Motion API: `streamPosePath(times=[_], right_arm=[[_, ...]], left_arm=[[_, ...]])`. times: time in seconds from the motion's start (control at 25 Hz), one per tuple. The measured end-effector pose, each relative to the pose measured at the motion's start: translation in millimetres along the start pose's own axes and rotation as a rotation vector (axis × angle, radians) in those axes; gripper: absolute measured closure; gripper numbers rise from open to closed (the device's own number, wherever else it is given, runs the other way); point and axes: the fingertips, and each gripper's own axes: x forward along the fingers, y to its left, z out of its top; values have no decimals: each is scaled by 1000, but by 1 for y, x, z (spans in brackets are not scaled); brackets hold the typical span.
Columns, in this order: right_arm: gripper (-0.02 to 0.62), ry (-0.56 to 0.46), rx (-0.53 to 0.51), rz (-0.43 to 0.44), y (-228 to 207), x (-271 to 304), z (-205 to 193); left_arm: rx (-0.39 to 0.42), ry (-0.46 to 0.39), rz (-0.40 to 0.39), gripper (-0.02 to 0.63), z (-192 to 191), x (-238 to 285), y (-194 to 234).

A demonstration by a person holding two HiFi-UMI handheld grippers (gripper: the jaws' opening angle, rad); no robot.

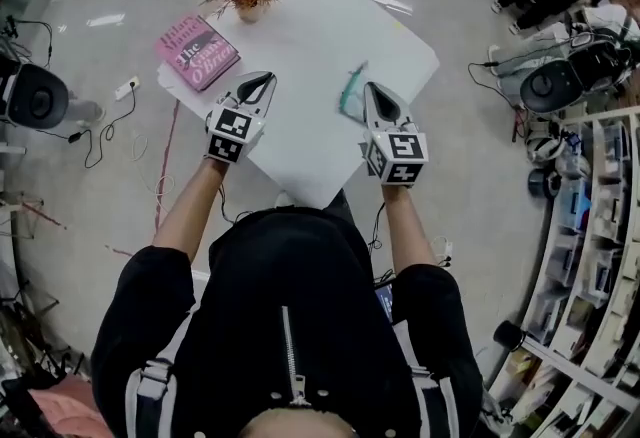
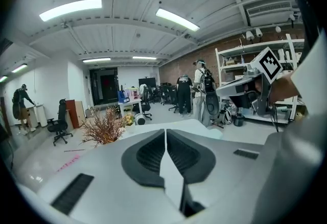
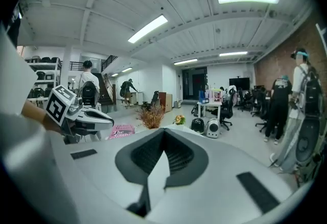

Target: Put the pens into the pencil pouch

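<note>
Both pairs of jaws are pressed together on nothing, the left gripper (image 1: 268, 77) and right gripper (image 1: 371, 86) held over the white table (image 1: 310, 36) — the teal pencil pouch (image 1: 350, 92) lies there just at the right gripper's nine o'clock, a pink book (image 1: 196, 51) at the left gripper's ten.
</note>
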Motion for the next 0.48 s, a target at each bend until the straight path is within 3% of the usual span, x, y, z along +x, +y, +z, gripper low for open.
streamPosePath(times=[0.16,0.48], right_arm=[[586,-28,-10,-4,4,-7,13],[587,-32,-3,-4,10,-10,10]], left_arm=[[-31,-38,11,575,12,-8,6],[-60,-32,9,575,4,-13,9]])
